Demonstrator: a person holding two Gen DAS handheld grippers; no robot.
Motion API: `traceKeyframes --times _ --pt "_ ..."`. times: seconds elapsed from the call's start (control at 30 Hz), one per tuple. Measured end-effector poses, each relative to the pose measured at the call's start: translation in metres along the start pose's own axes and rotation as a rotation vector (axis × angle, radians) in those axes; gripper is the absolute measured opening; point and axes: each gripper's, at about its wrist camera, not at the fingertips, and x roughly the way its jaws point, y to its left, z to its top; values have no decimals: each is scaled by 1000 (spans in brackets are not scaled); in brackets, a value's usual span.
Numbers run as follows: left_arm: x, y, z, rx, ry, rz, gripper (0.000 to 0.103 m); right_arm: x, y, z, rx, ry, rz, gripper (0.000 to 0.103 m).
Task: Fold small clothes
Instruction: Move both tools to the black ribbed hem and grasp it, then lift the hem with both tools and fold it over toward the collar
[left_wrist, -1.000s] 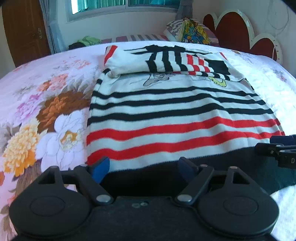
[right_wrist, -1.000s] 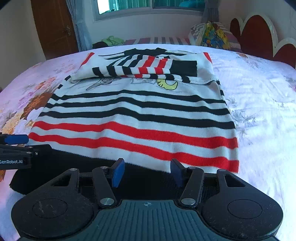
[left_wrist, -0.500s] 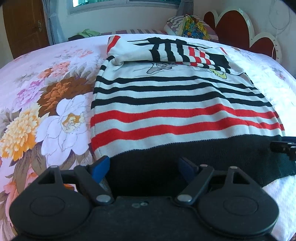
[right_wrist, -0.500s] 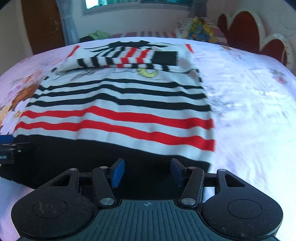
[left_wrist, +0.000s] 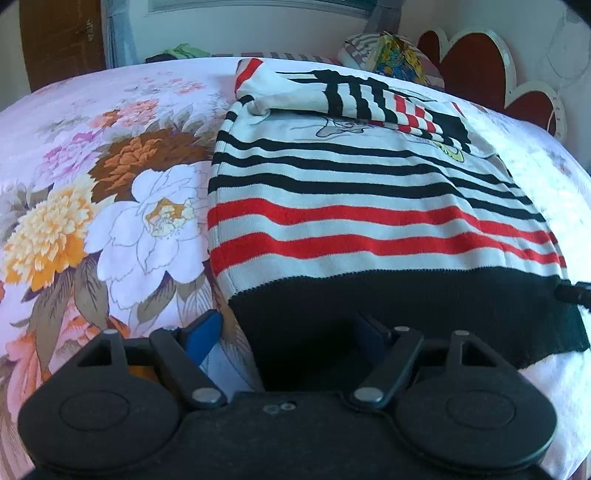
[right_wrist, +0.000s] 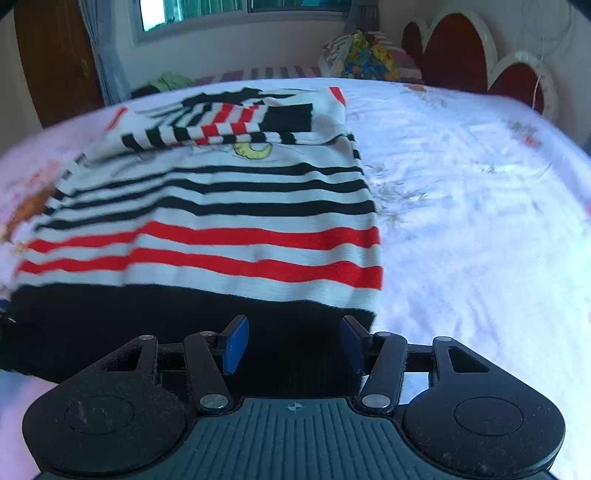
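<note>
Striped sweater (left_wrist: 369, 221) lies flat on bed w/ floral sheet (left_wrist: 110, 206), top part and sleeves folded down over chest, black hem band nearest the cams. Left tool (left_wrist: 284, 332) over hem's left corner: jaws spread, just been closing a bit, hem corner btwn the blue pads, not pinched. Right tool (right_wrist: 291, 341) over hem's right corner, jaws apart, black band btwn them, no pinch visible. Pillow (right_wrist: 362, 55) and red headboard (right_wrist: 458, 51) at far end.

Striped red-black-white sweater (left_wrist: 362, 206) flat on floral bedsheet (left_wrist: 110, 192), sleeves folded across top.
</note>
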Motion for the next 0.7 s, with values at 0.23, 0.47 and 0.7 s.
traceKeyframes --times 0.23,0.47,0.7 --pt "-3 7 1 -86 13 -49 50 16 -23 -2 53 55 13 55" --pt "-3 7 2 -97 56 -98 38 12 -31 -3 65 92 71 47" --pt "-4 24 2 -161 72 -141 19 9 -36 -4 111 97 112 27"
